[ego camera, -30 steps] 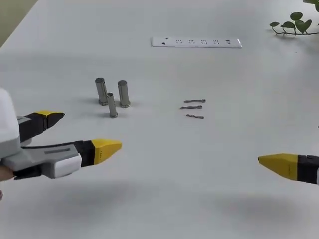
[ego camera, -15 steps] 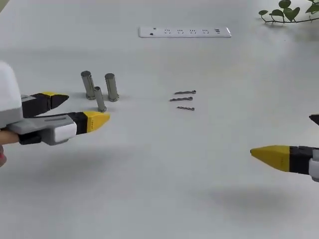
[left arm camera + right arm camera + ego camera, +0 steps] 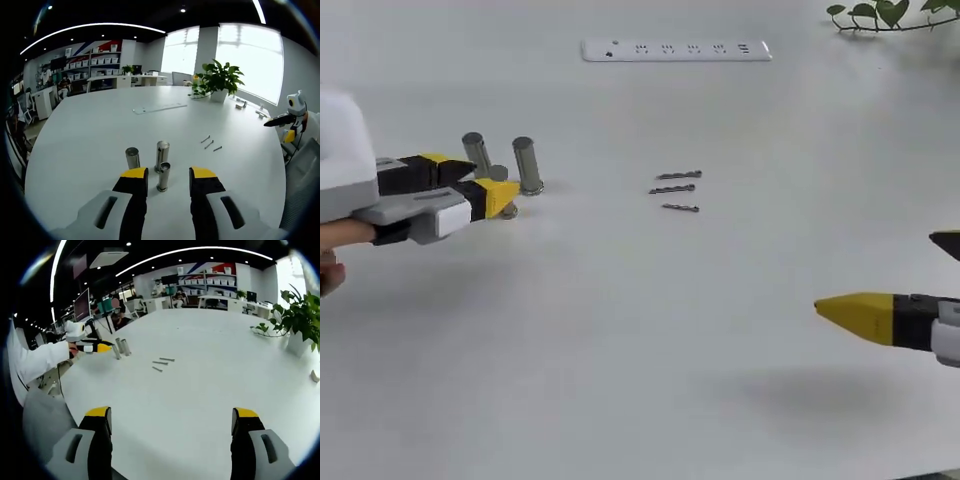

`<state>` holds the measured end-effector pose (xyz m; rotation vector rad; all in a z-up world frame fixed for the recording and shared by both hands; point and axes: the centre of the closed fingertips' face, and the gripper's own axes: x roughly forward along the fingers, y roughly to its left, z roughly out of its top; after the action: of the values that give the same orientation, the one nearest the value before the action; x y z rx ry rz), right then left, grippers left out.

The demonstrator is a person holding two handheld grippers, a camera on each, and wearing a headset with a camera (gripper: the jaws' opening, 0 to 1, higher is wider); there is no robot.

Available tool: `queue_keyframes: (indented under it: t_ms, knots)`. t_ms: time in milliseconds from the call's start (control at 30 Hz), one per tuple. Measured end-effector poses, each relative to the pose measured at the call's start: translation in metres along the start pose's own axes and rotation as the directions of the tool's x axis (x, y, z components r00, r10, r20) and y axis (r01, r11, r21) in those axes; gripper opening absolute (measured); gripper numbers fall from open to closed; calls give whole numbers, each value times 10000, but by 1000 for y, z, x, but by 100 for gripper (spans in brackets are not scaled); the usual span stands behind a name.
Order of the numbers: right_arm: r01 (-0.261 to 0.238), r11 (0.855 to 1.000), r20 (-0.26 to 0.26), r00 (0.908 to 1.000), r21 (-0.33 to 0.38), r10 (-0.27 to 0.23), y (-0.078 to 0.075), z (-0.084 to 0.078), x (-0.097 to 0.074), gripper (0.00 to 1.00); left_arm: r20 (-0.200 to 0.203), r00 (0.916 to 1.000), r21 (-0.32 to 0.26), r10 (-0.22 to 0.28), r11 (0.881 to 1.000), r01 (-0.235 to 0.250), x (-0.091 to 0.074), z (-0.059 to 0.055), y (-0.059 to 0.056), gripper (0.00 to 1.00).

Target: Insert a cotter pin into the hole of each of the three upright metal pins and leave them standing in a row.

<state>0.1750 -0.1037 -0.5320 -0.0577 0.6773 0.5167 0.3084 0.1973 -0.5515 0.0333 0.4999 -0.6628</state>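
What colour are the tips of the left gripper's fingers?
Yellow, over black fingers, clearest in the left gripper view.

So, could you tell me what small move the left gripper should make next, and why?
Probably close the left gripper gently on the nearest metal pin: in the left gripper view it stands upright in the gap between the open jaws. That would steady it while the cotter pins, lying loose nearby, are fetched.
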Motion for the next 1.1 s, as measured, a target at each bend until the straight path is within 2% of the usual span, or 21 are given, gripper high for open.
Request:
queue_keyframes:
  t_ms: [67,167,267,300,367,500,667,800,933,967,1033,1100]
  knots:
    - [-24,10000,-16,10000,-23,23,1,0,0,98,-149,9999,231,-13,9997,16,4,-3,2,29]
    - [-41,10000,-20,10000,-13,41,1,-1,0,98,-251,9997,231,-74,9997,80,9,-6,3,19]
    - [-63,10000,-53,10000,57,63,2,-2,-1,98,-498,9986,460,-193,9987,216,15,-14,3,11]
    - [-85,9999,-69,9999,76,85,3,-2,0,98,-542,9985,692,-110,9975,147,17,-15,4,9]
    - [-106,9999,-77,9999,81,107,3,-3,0,98,-486,9987,782,-169,9967,207,18,-14,3,6]
    - [-132,9999,-92,9999,99,133,5,-4,0,98,-380,9992,821,-84,9966,115,21,-13,4,6]
    - [-178,9998,-90,9998,96,179,6,-4,1,98,-329,9992,958,-222,9951,253,22,-12,3,6]
    - [-188,9998,-78,9998,105,189,7,-3,1,98,-386,9993,1266,-16,9919,65,20,-11,5,6]
    - [-216,9997,-39,9998,87,216,9,-2,1,98,-511,9985,1729,-208,9845,294,15,-12,-3,5]
    - [-227,9997,-40,9997,76,228,9,-2,1,98,-570,9978,1962,-329,9796,435,13,-12,-8,5]
    - [-254,9997,-21,9997,58,254,10,-1,2,98,-598,9973,1878,-428,9808,534,11,-11,-13,5]
    - [-284,9996,-4,9996,41,284,11,0,2,98,-607,9955,2190,-727,9721,843,8,-10,-24,5]
